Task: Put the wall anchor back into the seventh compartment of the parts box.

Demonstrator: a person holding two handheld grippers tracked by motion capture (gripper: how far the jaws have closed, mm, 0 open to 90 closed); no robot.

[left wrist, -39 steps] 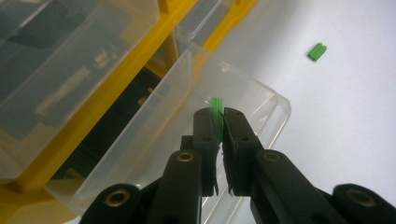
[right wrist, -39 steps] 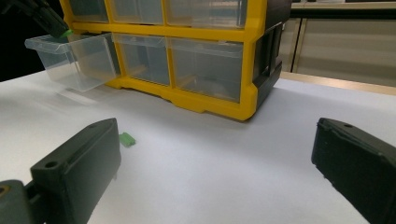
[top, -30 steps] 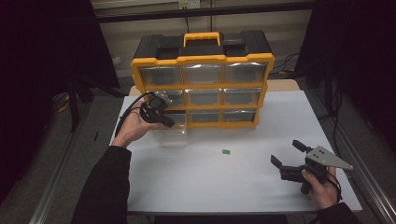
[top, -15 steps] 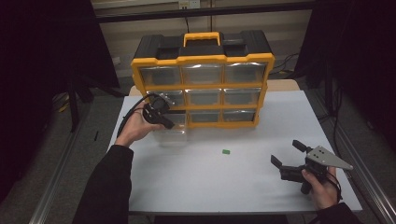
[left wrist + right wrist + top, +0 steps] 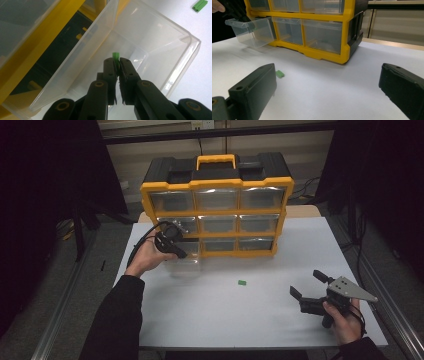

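The left gripper (image 5: 117,65) was clamped on a small green plastic block (image 5: 116,55), held over the open mouth of the clear plastic drawer (image 5: 160,32). That drawer stood pulled out from the bottom-left slot of the yellow-and-black 9-drawer organiser (image 5: 216,185) on the white bench (image 5: 250,320).

Risk: the block showed just above the fingertips, so the hold appeared shallow. A tilt of the hand could likely drop it early, and the hard, smooth drawer floor could let it bounce toward the low front wall.

The right gripper (image 5: 327,82) rested near the bench's front edge, its matte black fingers (image 5: 254,85) wide apart and empty. A second green ribbed block (image 5: 242,282) lay loose on the bench.
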